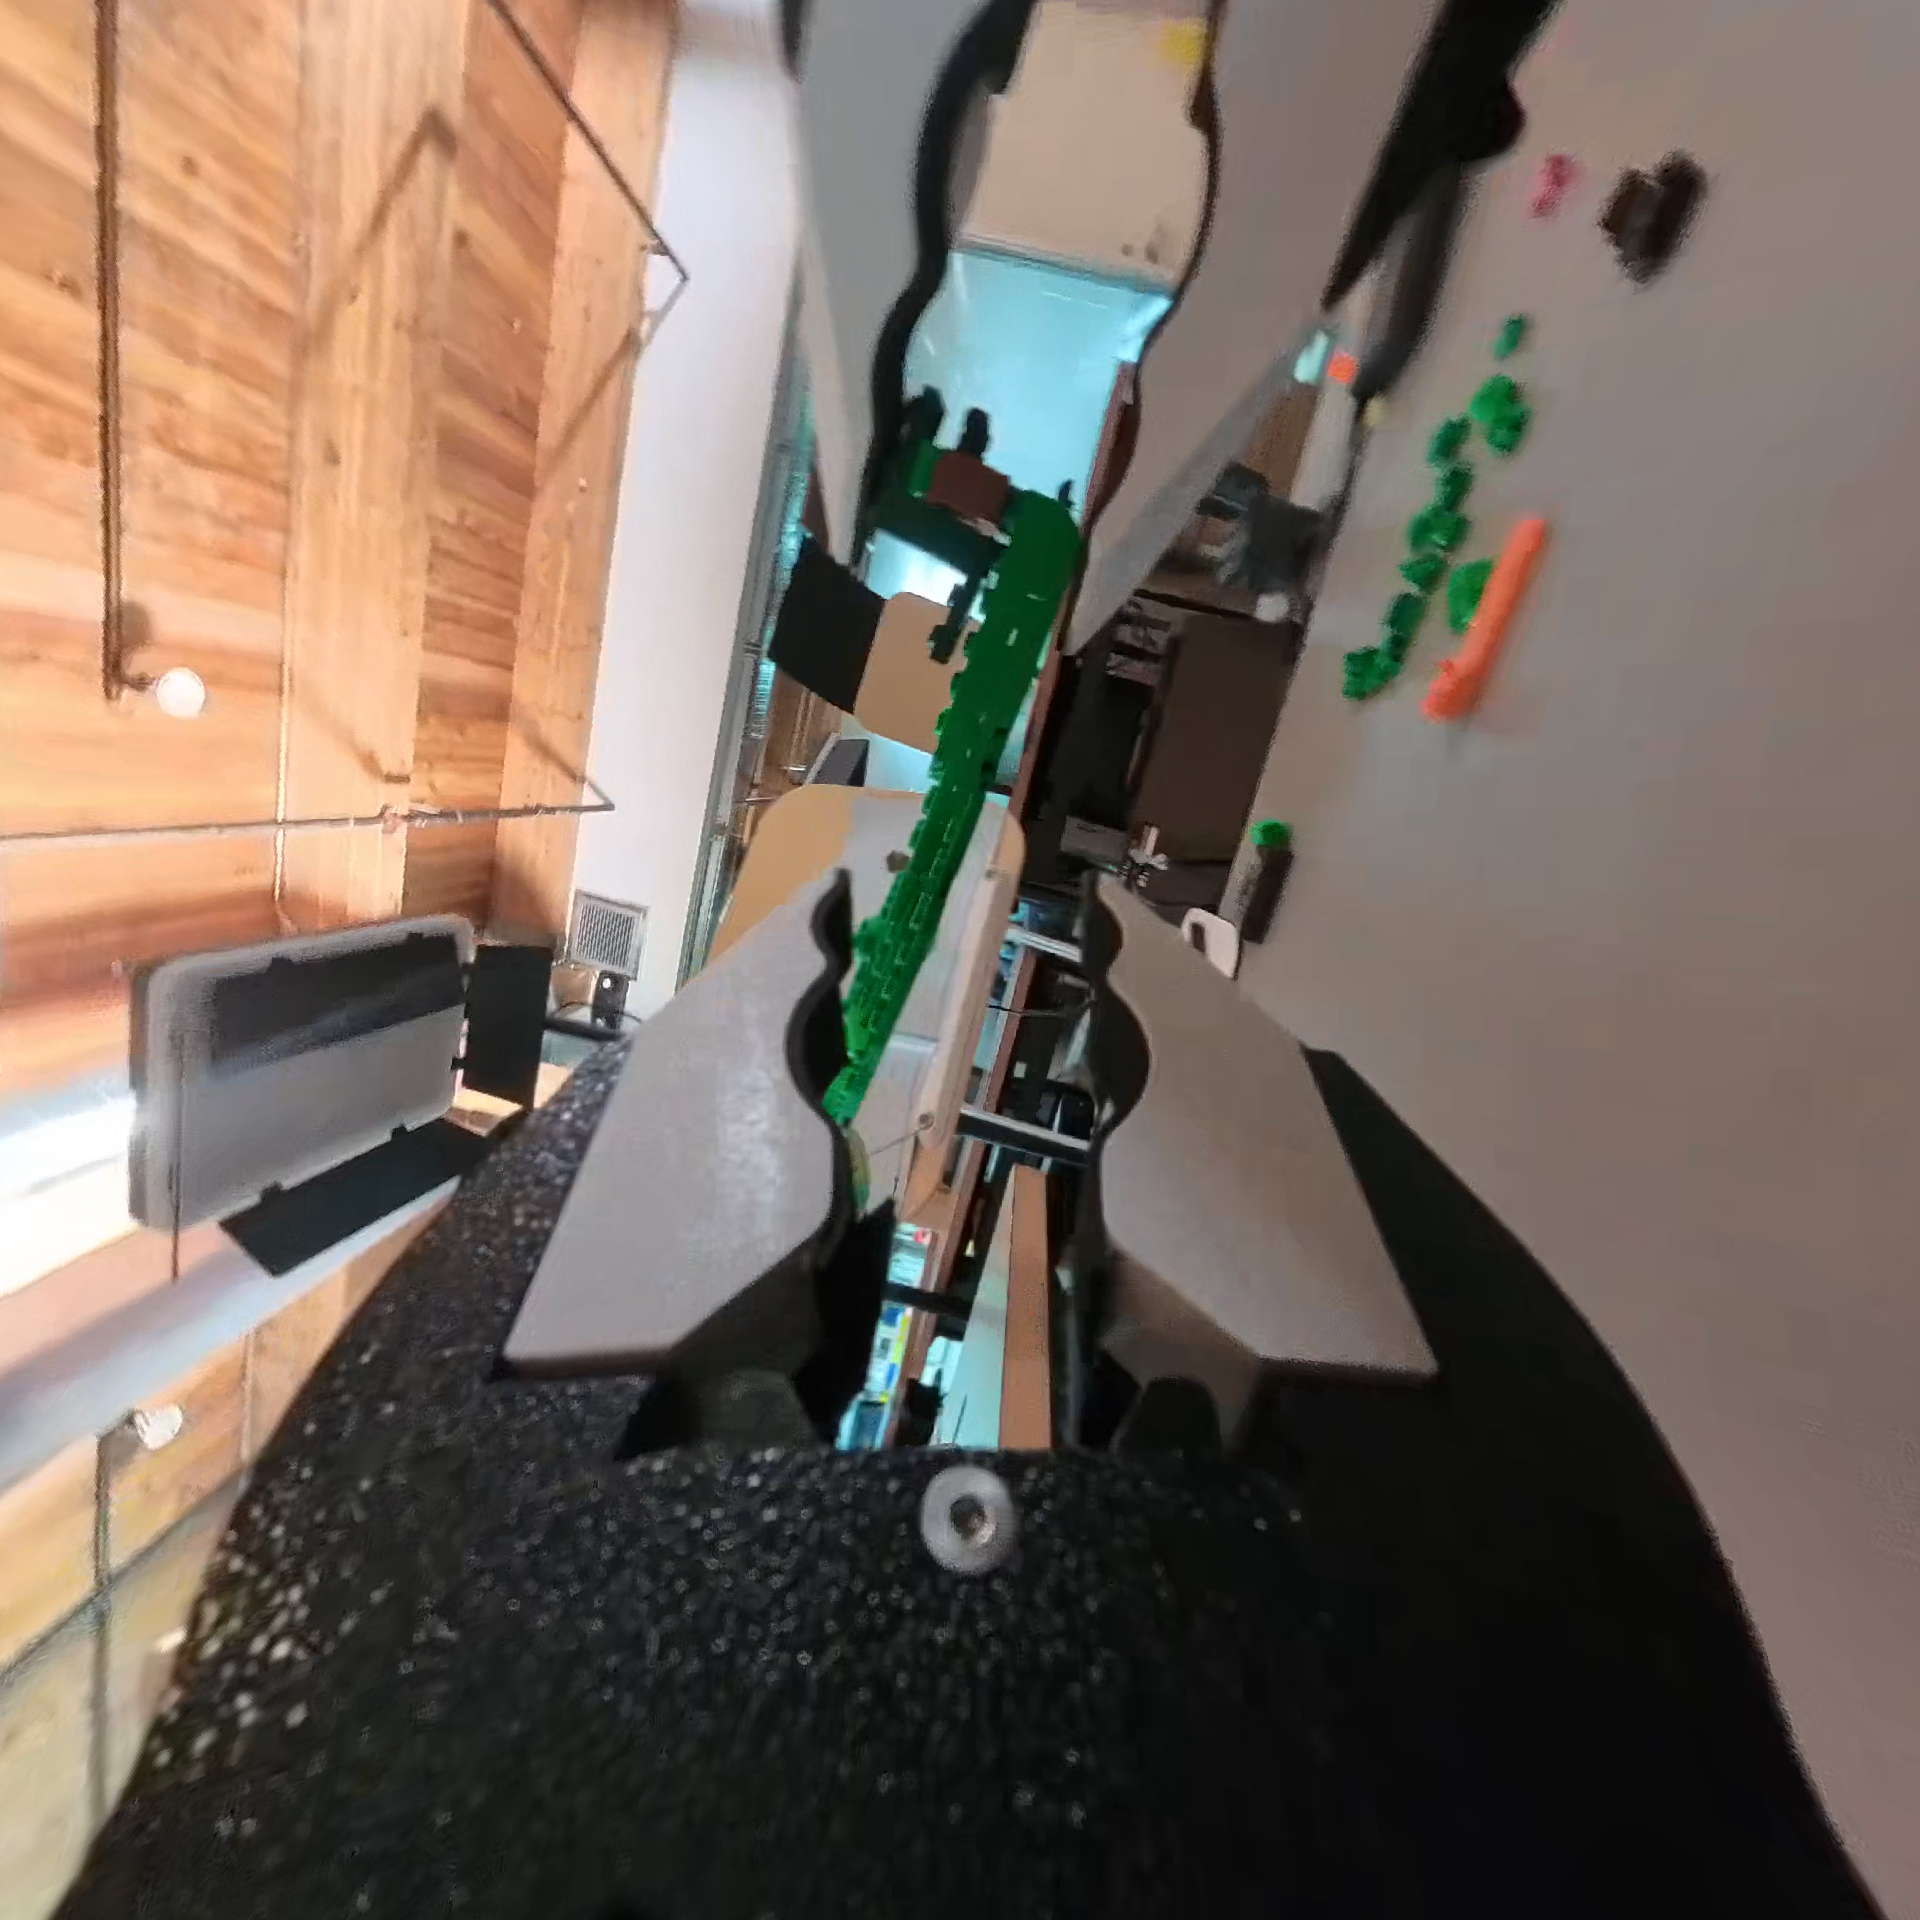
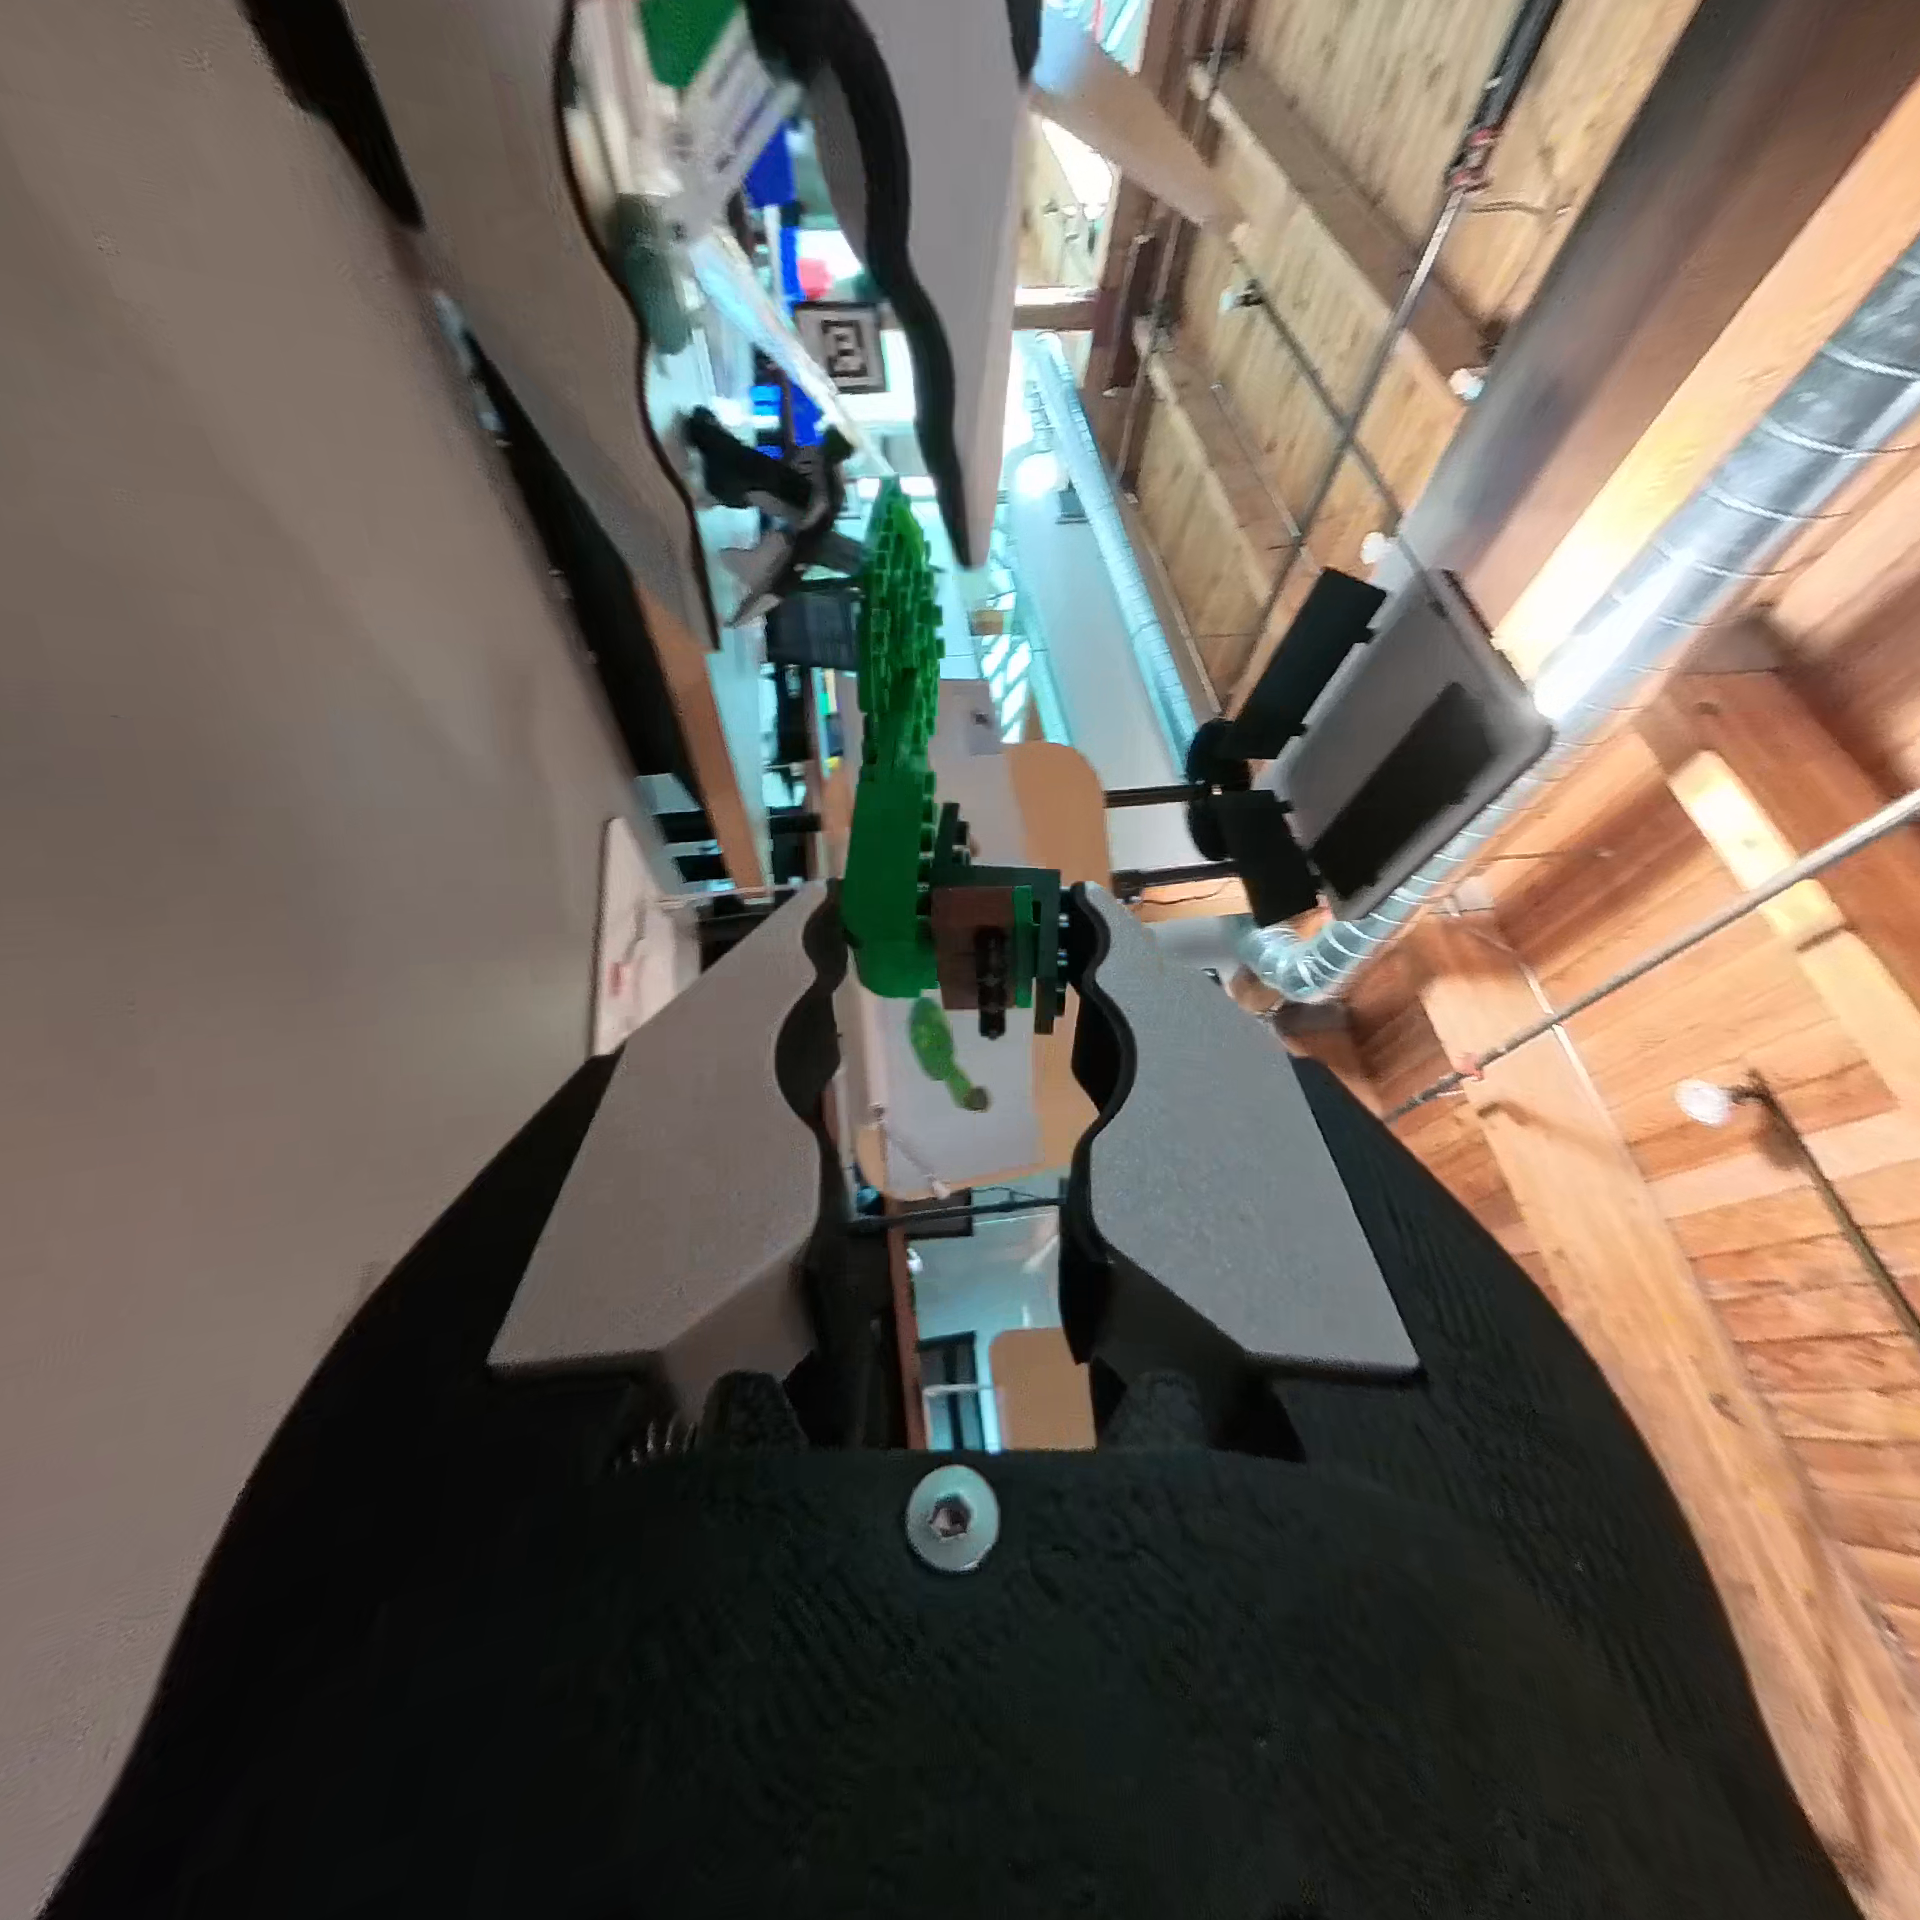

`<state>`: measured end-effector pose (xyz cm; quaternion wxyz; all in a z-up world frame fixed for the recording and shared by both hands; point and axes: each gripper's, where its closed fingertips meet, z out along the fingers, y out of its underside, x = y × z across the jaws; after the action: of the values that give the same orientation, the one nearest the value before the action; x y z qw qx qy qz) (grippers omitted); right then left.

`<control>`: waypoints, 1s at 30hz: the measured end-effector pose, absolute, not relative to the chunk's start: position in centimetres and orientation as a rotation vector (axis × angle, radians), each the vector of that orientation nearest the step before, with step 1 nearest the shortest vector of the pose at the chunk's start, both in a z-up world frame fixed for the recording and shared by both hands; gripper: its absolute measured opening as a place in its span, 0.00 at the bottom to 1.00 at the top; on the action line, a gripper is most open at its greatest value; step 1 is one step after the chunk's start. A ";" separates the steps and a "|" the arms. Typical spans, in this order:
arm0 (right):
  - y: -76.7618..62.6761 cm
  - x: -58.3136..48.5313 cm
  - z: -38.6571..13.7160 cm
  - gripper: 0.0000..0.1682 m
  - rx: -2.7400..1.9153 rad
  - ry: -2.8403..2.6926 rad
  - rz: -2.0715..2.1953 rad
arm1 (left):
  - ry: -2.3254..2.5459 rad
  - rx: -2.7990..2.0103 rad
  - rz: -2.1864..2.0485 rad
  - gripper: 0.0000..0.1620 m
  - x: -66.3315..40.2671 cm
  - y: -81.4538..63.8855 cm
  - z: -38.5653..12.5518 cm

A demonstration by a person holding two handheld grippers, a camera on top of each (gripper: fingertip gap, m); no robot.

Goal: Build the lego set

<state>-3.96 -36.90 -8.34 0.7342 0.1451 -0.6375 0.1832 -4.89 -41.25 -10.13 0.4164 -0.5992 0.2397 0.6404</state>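
**Lego build held in the air between both grippers, long axis end to end**

Lego build (image 1: 966,790): long green studded strip, up off the white table (image 1: 1714,935), spanning the gap between the two grippers. Its long axis runs straight away from each camera, so each gripper looks down the strip at the other.

Left side: left gripper (image 1: 961,925) has its jaws apart, with a clear gap on the right-hand side. The near end of the strip lies against the inner face of its left finger (image 1: 727,1101); the right finger (image 1: 1216,1122) is well clear of it. So no clamp here, judged as support or guide only. The strip's far end carries a brown and black block cluster (image 1: 961,488), and that end sits in the other gripper.

Right side: right gripper (image 2: 951,940) is closed around the brown-and-black block end (image 2: 987,956), fingers touching it on both sides. From that block the green strip (image 2: 894,675) runs away toward the left gripper's tips at the top of the right wrist view.

Loose green pieces (image 1: 1444,520) and an orange tool (image 1: 1491,634) lie on the table, right of the build and well apart from it.

Judgement: the right gripper carries the build. The next move turns on the strip staying in line with the left jaws, so they can shut on its near end.
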 end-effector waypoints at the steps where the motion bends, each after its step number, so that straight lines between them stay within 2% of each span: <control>1: -36.9 -4.2 -7.3 0.25 0.315 -1.374 0.409 | 0.554 -1.472 1.590 0.30 -4.9 -41.6 -9.1; 5: -36.8 -4.3 -2.9 0.25 0.287 -1.274 0.478 | 0.336 -1.316 1.354 0.44 -5.0 -43.2 -5.8; 9: -36.9 -4.1 1.5 0.24 0.240 -1.154 0.587 | 0.041 -1.126 0.614 0.56 -4.5 -44.1 -2.1; 13: -36.5 -5.2 4.8 0.25 0.194 -1.004 0.597 | -0.121 -0.924 0.258 0.51 -5.7 -44.4 4.0; 14: -36.3 -5.7 5.3 0.24 0.184 -0.976 0.583 | -0.144 -0.908 0.222 0.48 -6.1 -44.0 5.4; 17: -35.8 -7.1 5.9 0.24 0.159 -0.914 0.556 | -0.183 -0.964 0.211 0.49 -7.6 -41.4 8.4; 19: -35.4 -8.0 5.9 0.25 0.150 -0.882 0.531 | -0.204 -1.042 0.244 0.50 -9.2 -39.3 9.2; 24: -33.3 -10.2 6.7 0.25 0.101 -0.792 0.445 | -0.190 -1.065 0.170 0.43 -11.5 -35.9 10.7; 27: -32.2 -10.5 7.7 0.24 0.036 -0.799 0.607 | -0.076 -1.016 0.118 0.45 -11.5 -34.9 11.6; 30: -31.2 -10.3 8.4 0.24 -0.018 -0.805 0.766 | 0.038 -1.000 0.013 0.43 -11.1 -34.1 11.5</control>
<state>-10.32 -31.20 8.36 0.8495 -0.0085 -0.3823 0.3635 -11.09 -34.09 11.50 0.8775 -0.4793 0.0183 0.0061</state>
